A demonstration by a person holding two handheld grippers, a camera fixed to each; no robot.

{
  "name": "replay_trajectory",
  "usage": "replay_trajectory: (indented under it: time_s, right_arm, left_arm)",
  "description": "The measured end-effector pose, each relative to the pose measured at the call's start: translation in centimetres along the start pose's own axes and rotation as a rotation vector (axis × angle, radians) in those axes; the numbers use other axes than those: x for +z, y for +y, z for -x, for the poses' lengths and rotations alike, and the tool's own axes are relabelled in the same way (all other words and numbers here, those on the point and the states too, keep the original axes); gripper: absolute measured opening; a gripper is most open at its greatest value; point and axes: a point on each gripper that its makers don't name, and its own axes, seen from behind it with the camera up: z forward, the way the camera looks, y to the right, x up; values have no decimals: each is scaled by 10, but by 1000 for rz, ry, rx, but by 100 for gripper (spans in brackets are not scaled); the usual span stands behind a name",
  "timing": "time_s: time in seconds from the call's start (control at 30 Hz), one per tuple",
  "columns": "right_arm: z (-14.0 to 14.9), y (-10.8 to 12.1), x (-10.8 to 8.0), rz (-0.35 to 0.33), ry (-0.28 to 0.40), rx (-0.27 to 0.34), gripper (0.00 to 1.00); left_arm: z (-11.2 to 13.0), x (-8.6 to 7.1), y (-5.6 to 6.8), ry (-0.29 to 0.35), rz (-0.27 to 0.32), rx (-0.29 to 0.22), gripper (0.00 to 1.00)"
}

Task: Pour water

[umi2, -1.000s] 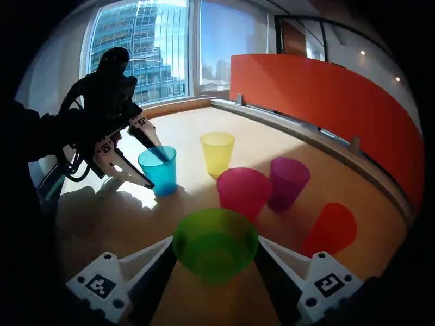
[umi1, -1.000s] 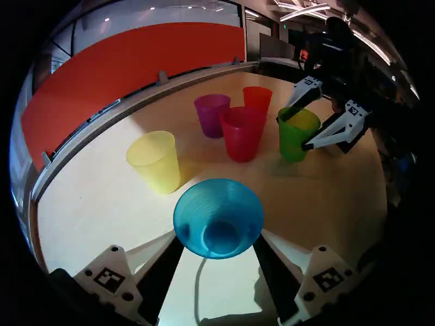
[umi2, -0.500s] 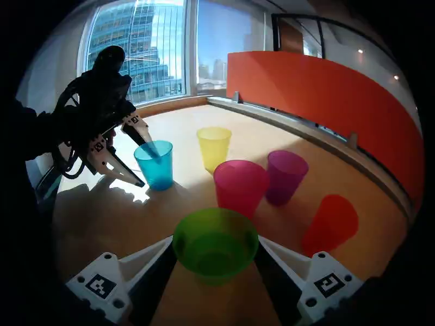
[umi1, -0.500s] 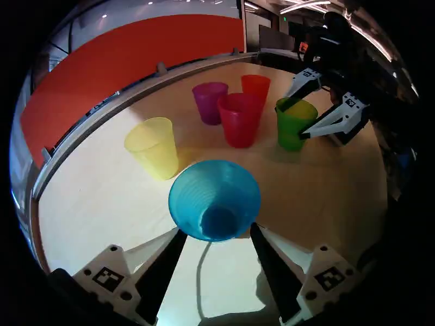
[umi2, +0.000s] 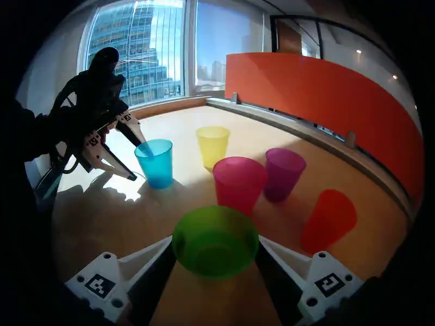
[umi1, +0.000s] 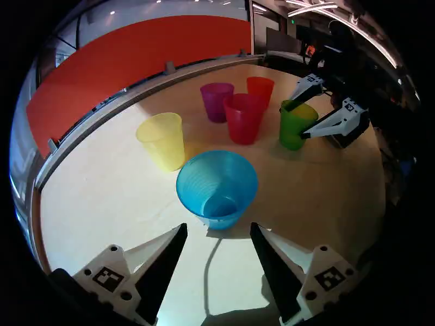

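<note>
A blue cup point(umi1: 216, 187) stands upright on the pale wooden table point(umi1: 98, 201), just ahead of my left gripper point(umi1: 217, 231), which is open with its fingertips short of the cup. From the right gripper view, that left gripper point(umi2: 137, 160) sits beside the blue cup point(umi2: 155, 163), held by a person's hand. My right gripper point(umi2: 216, 244) is shut on a green cup point(umi2: 215, 239), which stays upright between its fingers. In the left gripper view, the green cup point(umi1: 295, 124) shows far right in the right gripper point(umi1: 296, 122).
Yellow point(umi1: 161, 140), purple point(umi1: 216, 101), red point(umi1: 243, 118) and orange point(umi1: 260, 91) cups stand in a loose cluster between the two grippers. An orange wall panel point(umi1: 136, 60) runs along the table's far edge. Windows point(umi2: 141, 49) lie behind the left gripper.
The left gripper set the blue cup down, opened and drew back from it. The right gripper kept the green cup and barely moved.
</note>
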Motion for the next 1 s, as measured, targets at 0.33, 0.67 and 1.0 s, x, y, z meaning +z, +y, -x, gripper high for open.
replay_trajectory:
  time_s: [0.33,0.67,1.0]
  right_arm:
    - [7,4,-9,23,-4,31,100]
    - [8,5,-38,65,16,31,100]
    - [9,7,-79,135,61,58,100]
  left_arm:
    - [-1,-14,-1,20,-20,-12,85]
    - [0,-37,-6,54,-69,-44,85]
    - [0,-63,-11,115,-134,-103,85]
